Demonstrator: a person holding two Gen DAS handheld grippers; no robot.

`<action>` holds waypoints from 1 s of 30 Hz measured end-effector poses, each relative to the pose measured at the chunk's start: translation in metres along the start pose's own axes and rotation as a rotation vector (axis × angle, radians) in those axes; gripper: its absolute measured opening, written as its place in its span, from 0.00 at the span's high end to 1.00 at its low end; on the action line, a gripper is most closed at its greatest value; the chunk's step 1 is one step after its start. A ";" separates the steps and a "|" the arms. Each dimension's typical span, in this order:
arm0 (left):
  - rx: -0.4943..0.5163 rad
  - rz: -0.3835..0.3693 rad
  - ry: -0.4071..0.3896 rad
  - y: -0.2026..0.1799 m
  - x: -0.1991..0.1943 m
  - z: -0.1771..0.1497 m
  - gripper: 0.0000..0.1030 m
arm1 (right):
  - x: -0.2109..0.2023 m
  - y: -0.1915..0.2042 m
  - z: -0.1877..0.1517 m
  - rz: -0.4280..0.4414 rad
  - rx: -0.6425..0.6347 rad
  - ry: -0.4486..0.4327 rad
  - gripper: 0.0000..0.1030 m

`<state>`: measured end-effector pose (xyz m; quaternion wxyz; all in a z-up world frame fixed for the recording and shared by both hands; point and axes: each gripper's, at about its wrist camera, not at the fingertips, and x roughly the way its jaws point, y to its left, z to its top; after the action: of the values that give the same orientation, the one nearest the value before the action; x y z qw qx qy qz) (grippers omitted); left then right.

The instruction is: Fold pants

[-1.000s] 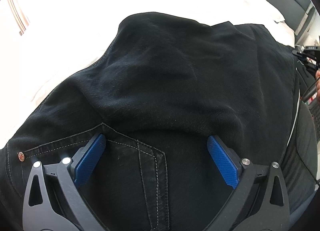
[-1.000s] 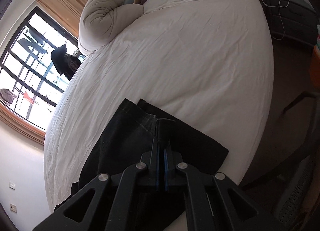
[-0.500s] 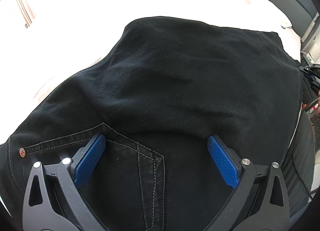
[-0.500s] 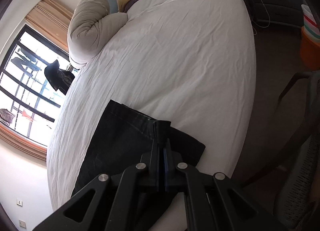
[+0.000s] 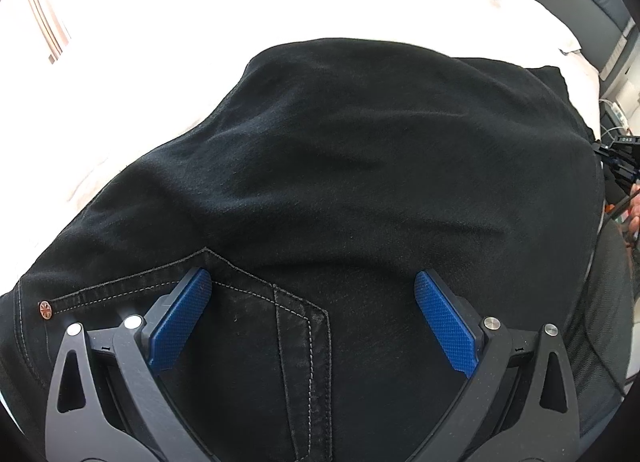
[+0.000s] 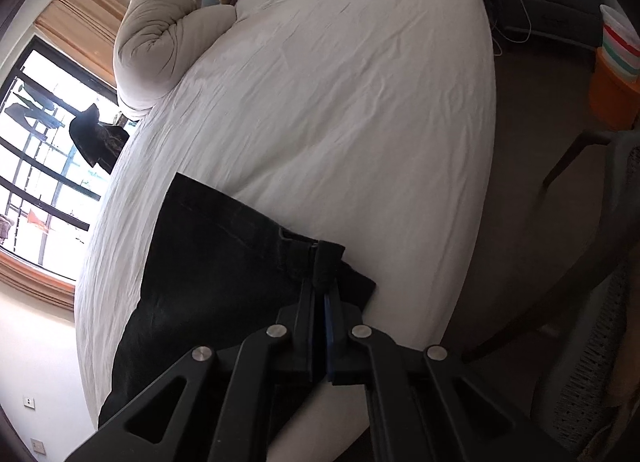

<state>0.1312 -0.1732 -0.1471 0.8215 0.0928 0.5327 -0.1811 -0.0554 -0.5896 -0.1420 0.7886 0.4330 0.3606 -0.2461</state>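
Two grippers work the black pants (image 5: 340, 166): left gripper (image 5: 312, 302) gapes wide above them, right gripper (image 6: 323, 298) pinches their hem.

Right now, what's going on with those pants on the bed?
A person is folding black pants on the white bed with two handheld grippers. The right gripper is shut on a corner of the fabric near the bed's edge. The left gripper is open, its blue pads spread over the back pocket.
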 end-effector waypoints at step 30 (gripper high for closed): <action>0.084 -0.040 -0.032 0.006 0.055 0.151 0.21 | -0.004 0.053 -0.010 -0.047 -0.360 0.184 0.71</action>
<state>0.2809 -0.2307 -0.1348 0.8214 0.1136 0.5132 -0.2212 -0.0239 -0.5539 -0.1160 0.8111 0.2973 0.4791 -0.1555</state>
